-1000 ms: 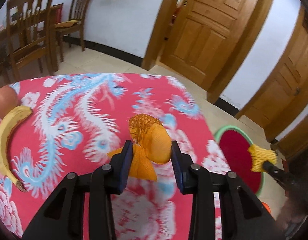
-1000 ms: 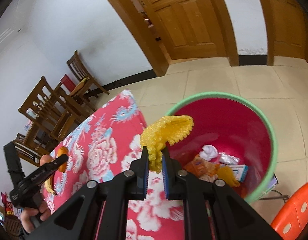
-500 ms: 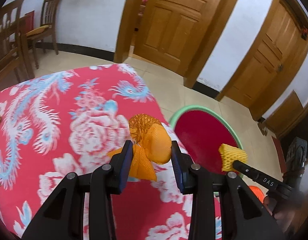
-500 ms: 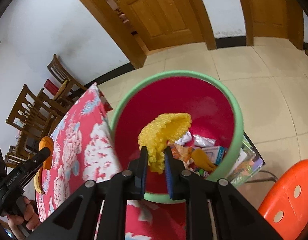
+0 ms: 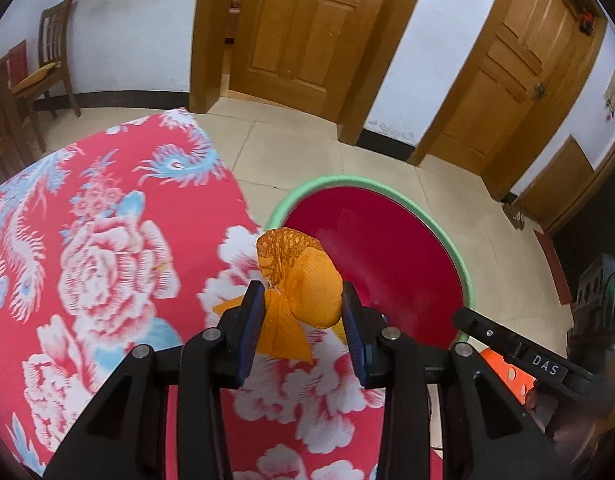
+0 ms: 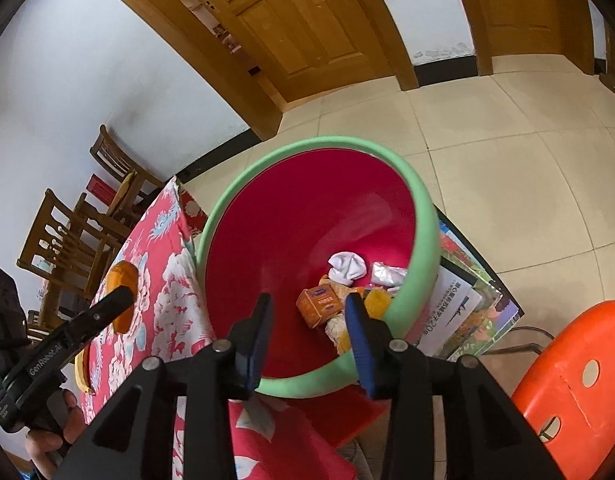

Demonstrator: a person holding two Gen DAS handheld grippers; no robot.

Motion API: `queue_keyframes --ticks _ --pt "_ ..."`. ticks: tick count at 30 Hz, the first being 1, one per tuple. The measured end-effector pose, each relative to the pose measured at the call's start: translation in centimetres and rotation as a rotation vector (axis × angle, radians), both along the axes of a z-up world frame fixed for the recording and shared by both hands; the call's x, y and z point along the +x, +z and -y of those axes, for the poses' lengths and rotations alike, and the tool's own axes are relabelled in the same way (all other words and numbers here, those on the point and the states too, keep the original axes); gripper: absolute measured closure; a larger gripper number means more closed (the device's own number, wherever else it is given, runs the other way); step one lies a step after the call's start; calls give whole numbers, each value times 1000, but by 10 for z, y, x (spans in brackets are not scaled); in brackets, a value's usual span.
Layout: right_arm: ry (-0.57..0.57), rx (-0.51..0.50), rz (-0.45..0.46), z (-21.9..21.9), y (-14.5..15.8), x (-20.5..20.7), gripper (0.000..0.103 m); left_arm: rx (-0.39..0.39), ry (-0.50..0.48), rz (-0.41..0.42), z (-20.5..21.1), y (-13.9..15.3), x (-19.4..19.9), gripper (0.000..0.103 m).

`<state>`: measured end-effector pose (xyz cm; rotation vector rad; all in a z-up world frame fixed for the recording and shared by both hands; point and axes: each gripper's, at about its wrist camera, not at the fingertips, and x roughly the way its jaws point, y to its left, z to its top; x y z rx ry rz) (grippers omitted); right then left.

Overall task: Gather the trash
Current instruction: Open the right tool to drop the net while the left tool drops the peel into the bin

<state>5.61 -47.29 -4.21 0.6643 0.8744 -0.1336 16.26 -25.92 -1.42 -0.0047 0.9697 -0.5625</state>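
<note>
My left gripper [image 5: 303, 320] is shut on a crumpled orange wrapper [image 5: 303, 284] with a netted top, held over the table's edge beside the bin. The bin [image 5: 463, 276] is red inside with a green rim. In the right wrist view my right gripper [image 6: 308, 300] hangs over the bin [image 6: 423, 216]. Its jaws are opening and no longer grip anything. Below them lies trash: an orange box [image 6: 319, 306], a white wad [image 6: 347, 266], and a pale yellow netted piece [image 6: 336, 330] partly hidden by a finger. The left gripper [image 6: 121, 296] and its wrapper [image 6: 119, 276] show at the left.
The table wears a red floral cloth [image 5: 107, 260]; a banana [image 6: 83, 364] lies on it. An orange stool [image 6: 579, 380] stands right of the bin, with printed papers [image 6: 459, 312] under the bin. Wooden chairs [image 6: 67, 240] stand behind the table; doors line the far wall.
My right gripper moved over the bin and its jaws parted, letting the yellow foam net go. My left gripper carried the orange wrapper across the table toward the bin.
</note>
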Motion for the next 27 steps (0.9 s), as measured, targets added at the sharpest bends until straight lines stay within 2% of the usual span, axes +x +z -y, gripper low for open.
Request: queue_keyframes --ticks 6,11,13,22,27 --pt "-20 14 19 9 1 -9 60 28 -61 10 27 -3 -5 63" --pt "-32 17 26 13 2 -15 58 47 -79 5 39 -7 -7 46" --pt "-36 16 27 15 1 -17 57 53 -82 7 41 -7 -9 43" --pt "-27 -6 36 11 11 -25 53 54 -28 13 21 4 -18 39" --pt "-1 -25 68 -2 24 -31 41 59 36 47 -5 16 -30 33"
